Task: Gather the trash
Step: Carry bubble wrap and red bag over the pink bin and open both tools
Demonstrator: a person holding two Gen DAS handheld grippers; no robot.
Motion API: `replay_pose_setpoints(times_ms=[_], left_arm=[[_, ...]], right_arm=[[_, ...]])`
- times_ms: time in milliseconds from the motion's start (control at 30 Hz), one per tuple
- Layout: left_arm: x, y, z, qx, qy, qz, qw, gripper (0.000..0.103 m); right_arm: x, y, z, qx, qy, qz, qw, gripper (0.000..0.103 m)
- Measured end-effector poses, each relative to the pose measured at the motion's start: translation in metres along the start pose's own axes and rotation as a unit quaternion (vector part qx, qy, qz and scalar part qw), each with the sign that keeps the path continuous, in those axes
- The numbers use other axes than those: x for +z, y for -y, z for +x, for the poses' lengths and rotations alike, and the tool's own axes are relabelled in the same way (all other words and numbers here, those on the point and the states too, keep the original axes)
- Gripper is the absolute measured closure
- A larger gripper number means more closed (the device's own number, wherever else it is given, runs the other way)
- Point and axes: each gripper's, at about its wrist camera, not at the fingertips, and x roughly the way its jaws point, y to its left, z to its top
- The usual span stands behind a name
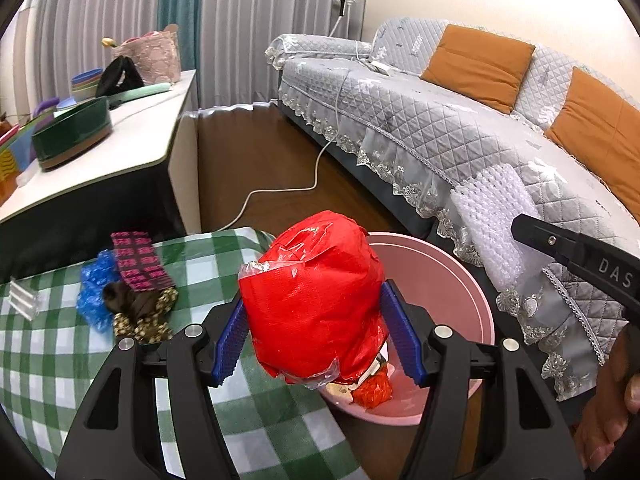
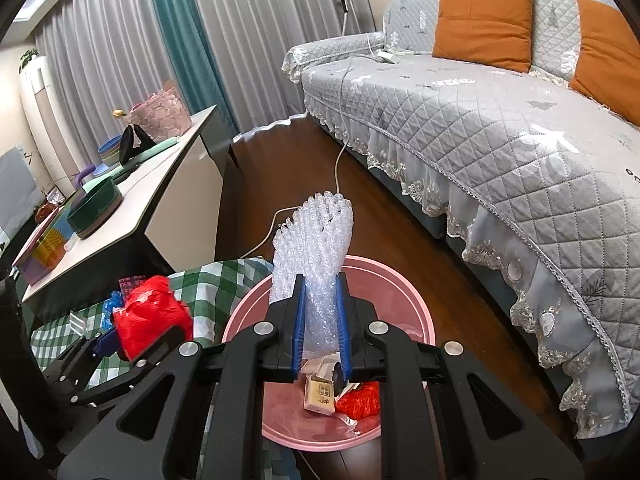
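Black tool arms with blue pads fill the foreground of both views. The left tool [image 1: 318, 336] is seen pinching a red plastic bundle [image 1: 316, 300], pads pressed on both sides, held over the edge where the green checked cloth [image 1: 48, 360] meets the pink bin [image 1: 452, 292]. The right tool [image 2: 322, 328] is seen squeezed nearly together on a strip of bubble wrap [image 2: 316, 240], which stands up from the pads above the bin [image 2: 412, 304]. Inside the bin, a small tan packet [image 2: 320, 394] and red plastic scraps [image 2: 360, 400] are noted.

On the cloth, a blue plastic bag [image 1: 92, 288], a pink patterned wrapper [image 1: 138, 260] and a brown patterned scrap [image 1: 142, 312] are left lying together; a clear plastic piece [image 1: 24, 300] lies apart, to the left.

Room: dark wood floor [image 2: 280, 184]; white counter [image 1: 132, 136] carrying a green round tin [image 1: 72, 136] and stacked bowls [image 1: 86, 82]; grey quilted sofa [image 2: 500, 128] with orange cushions [image 2: 484, 20]; white cable [image 1: 280, 196] trailing across the floor; grey and teal curtains [image 2: 168, 28] behind.
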Motion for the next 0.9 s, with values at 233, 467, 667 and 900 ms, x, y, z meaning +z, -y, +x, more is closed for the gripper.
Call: replay_pose_setpoints(times_ms=[233, 467, 667, 900], left_arm=[[0.004, 0.006, 0.011, -0.016, -0.012, 0.000, 0.9998, 0.033], [-0.003, -0.005, 0.002, -0.011, -0.011, -0.017, 0.9997, 0.029], [-0.014, -0.030, -0.022, 0.001, -0.002, -0.039, 0.9993, 0.029], [-0.031, -0.073, -0.051, 0.027, 0.009, -0.071, 0.9971, 0.030]], right_arm=[[-0.001, 0.000, 0.010, -0.007, -0.013, -0.001, 1.000, 0.057], [0.001, -0.003, 0.005, -0.017, -0.003, 0.001, 1.000, 0.046], [0.001, -0.021, -0.003, -0.007, 0.006, -0.011, 1.000, 0.046], [-0.006, -0.060, -0.010, 0.019, 0.014, -0.038, 0.999, 0.046]])
